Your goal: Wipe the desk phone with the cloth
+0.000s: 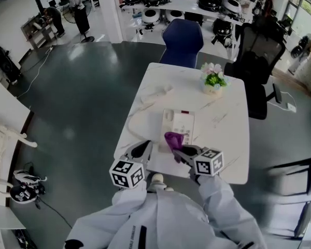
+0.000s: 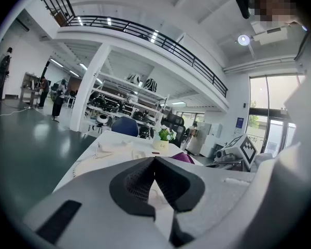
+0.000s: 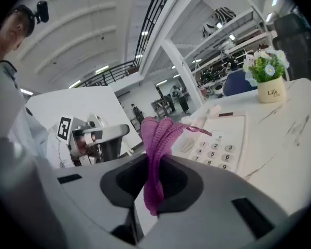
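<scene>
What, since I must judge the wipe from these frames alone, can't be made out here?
- Head view: the purple cloth in the right gripper hides the desk phone's near edge.
- Right gripper view: the cloth covers the phone's left side; whether they touch cannot be told.
- Head view: the white object beyond the phone is too small to identify.
- Left gripper view: the left gripper's own body hides most of the phone.

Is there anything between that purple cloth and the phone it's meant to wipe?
Nothing visible. The right gripper holds the cloth right at the near end of the phone, with no object between them. The flower pot stands beyond the phone.
</scene>
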The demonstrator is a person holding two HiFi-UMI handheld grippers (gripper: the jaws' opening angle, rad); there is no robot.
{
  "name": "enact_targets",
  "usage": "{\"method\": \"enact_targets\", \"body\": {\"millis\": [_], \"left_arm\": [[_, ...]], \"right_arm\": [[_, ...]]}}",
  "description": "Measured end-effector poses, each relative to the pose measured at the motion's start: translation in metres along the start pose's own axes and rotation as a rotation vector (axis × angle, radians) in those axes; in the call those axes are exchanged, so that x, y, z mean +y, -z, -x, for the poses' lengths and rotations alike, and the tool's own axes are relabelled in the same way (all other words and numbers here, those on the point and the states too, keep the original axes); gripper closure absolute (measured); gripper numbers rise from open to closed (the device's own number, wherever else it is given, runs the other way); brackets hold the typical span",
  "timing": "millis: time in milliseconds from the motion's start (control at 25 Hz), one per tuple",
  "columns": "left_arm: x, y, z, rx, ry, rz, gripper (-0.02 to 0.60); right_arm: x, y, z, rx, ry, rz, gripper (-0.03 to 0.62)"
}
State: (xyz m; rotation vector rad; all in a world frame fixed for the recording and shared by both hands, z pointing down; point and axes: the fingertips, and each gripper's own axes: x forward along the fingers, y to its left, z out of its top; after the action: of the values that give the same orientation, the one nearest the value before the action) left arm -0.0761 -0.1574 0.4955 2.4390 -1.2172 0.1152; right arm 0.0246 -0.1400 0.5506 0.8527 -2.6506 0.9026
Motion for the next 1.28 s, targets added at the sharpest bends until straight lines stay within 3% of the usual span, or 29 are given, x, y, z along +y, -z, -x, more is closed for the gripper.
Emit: {"method": "enact_targets", "body": {"millis": [440,1280], "left_arm": [[-0.003,-0.017,-0.010,-0.030,0.022,-0.058,0.583],[0.022,-0.072,-0.008,-0.151,-0.022,-0.083,0.583]], "right_arm": [[-0.011,-0.045,0.034,-0.268,0.059,0.011,0.557],[-0.034,-0.106,0.080,-0.459,0.214,0.048,0.563]]}}
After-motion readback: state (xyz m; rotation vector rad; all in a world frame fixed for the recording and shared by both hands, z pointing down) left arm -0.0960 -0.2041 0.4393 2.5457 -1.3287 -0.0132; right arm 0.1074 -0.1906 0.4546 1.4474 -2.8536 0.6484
